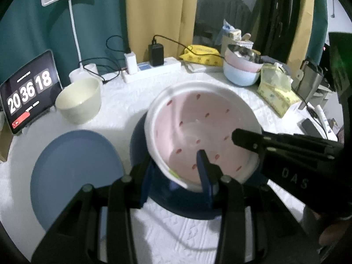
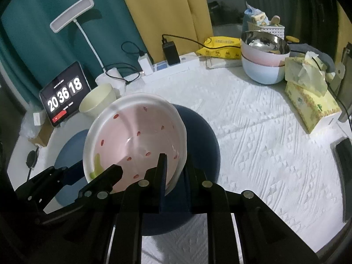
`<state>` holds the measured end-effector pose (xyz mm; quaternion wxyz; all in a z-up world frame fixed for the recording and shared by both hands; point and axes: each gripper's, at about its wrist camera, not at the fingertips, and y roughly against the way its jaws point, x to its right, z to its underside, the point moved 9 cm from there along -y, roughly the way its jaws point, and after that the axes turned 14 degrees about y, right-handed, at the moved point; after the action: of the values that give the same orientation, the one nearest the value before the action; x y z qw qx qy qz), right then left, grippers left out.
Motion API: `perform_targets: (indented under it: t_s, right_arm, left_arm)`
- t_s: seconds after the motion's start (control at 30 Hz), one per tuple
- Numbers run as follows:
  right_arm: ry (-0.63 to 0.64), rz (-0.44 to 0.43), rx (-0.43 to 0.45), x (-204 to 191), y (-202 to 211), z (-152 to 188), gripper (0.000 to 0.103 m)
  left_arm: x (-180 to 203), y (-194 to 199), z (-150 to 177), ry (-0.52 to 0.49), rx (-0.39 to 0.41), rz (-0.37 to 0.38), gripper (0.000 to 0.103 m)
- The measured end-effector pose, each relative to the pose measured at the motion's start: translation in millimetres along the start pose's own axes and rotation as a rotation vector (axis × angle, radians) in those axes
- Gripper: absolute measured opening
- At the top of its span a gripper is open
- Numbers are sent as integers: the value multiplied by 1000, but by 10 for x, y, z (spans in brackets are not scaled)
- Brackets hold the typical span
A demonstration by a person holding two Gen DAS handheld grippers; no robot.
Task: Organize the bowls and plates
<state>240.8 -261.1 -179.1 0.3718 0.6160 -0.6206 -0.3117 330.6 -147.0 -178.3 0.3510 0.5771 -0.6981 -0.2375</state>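
A pink bowl with red spots and a white rim (image 1: pixel 198 129) (image 2: pixel 136 136) is held tilted above a dark blue plate (image 1: pixel 182 204) (image 2: pixel 204 136). My left gripper (image 1: pixel 176 178) is shut on the bowl's near rim, one finger inside, one outside. My right gripper (image 2: pixel 176 171) is shut on the bowl's right rim; it shows from the right in the left wrist view (image 1: pixel 246 140). A lighter blue plate (image 1: pixel 74 176) (image 2: pixel 68 147) lies to the left. A cream bowl (image 1: pixel 79 101) (image 2: pixel 99 99) stands behind it.
A stack of a steel, a pink and a light blue bowl (image 1: pixel 242 70) (image 2: pixel 261 61) stands at the back right. A tablet clock (image 1: pixel 28 92), a lamp (image 1: pixel 72 22), a power strip (image 1: pixel 151 68) and tissue packs (image 2: pixel 308 94) line the table's edges.
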Motion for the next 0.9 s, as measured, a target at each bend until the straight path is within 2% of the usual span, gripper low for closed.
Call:
perform_targets:
  t_s: [0.53,0.9]
  right_arm:
    - [46,30,-41,23,-128,66,19]
    - [82,52,-34,30,-145,18,25]
  left_arm:
    - [-3,-109,76,3,-59,-19,41]
    - [-59,-38,31,-7,-31,-41,45]
